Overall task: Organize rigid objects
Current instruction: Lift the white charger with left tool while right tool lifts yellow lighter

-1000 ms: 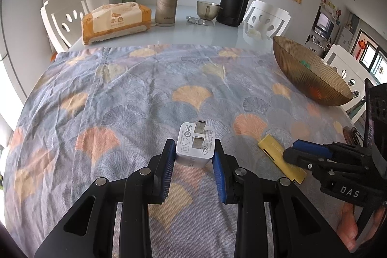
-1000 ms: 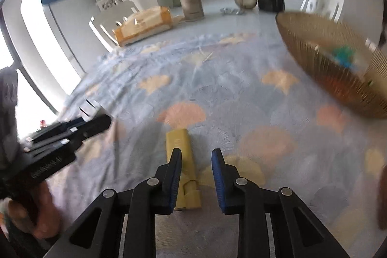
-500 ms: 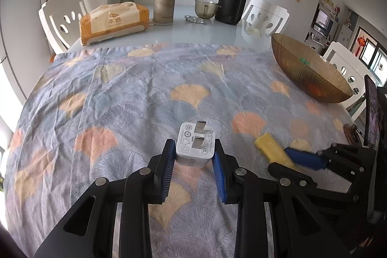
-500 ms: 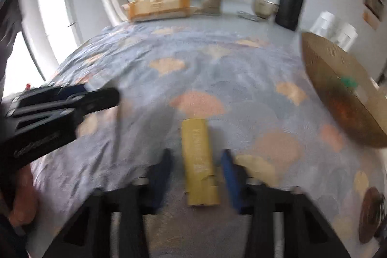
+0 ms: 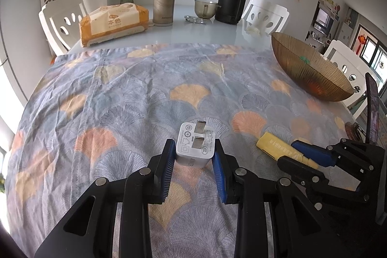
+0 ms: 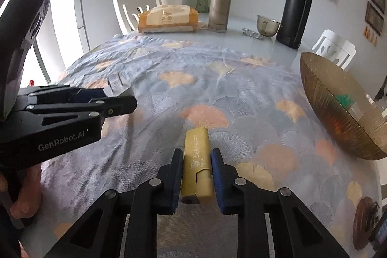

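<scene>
Since the earlier frame, my right gripper point(image 6: 196, 173) has closed onto the flat yellow plastic lighter point(image 6: 196, 161) lying on the leaf-patterned tablecloth point(image 6: 241, 93). My left gripper point(image 5: 192, 161) clamps the white square plug adapter point(image 5: 195, 146), prongs up.

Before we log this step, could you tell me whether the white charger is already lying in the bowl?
No, the white charger sits between the left tool's pads over the tablecloth, well short of the bowl.

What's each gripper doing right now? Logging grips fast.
Left gripper: shut on the white charger.
Right gripper: shut on the yellow lighter.
</scene>
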The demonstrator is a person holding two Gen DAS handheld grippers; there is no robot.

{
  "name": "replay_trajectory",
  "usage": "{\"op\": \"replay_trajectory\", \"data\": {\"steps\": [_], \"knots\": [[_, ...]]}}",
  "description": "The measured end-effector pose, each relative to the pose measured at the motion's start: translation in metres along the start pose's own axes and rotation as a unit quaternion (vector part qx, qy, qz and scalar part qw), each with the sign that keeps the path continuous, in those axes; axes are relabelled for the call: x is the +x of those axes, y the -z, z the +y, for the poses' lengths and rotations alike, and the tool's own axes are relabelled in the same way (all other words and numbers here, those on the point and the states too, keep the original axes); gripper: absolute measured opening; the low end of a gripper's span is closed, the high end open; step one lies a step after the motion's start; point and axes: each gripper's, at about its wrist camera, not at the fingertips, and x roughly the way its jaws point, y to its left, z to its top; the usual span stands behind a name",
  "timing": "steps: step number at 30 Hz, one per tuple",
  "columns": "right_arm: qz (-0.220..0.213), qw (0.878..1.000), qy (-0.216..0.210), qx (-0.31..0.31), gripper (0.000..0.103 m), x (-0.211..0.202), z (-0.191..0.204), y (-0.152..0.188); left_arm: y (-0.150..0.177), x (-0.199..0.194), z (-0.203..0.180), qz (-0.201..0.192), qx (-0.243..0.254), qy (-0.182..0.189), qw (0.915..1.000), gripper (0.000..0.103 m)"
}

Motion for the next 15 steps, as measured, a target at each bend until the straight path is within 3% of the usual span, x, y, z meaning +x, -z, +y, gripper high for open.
{"op": "replay_trajectory", "data": {"steps": [4, 12, 13, 15], "knots": [[-0.004, 1.000, -0.012, 0.017, 0.023, -0.002, -0.007, -0.001, 0.000, 0.001, -0.001, 0.003, 0.004, -0.003, 1.0000, 0.027], [0.037, 0.996, -0.051, 0.070, 0.027, 0.012, -0.026, -0.001, -0.001, 0.002, 0.000, 0.004, 0.001, -0.006, 1.0000, 0.027], [0.042, 0.994, -0.054, 0.081, 0.031, 0.013, -0.030, 0.000, -0.001, 0.002, 0.000, 0.004, 0.002, -0.006, 1.0000, 0.027], [0.045, 0.993, -0.062, 0.095, 0.058, 0.014, -0.035, 0.000, -0.001, 0.002, 0.000, 0.004, 0.002, -0.006, 1.0000, 0.027]]}}
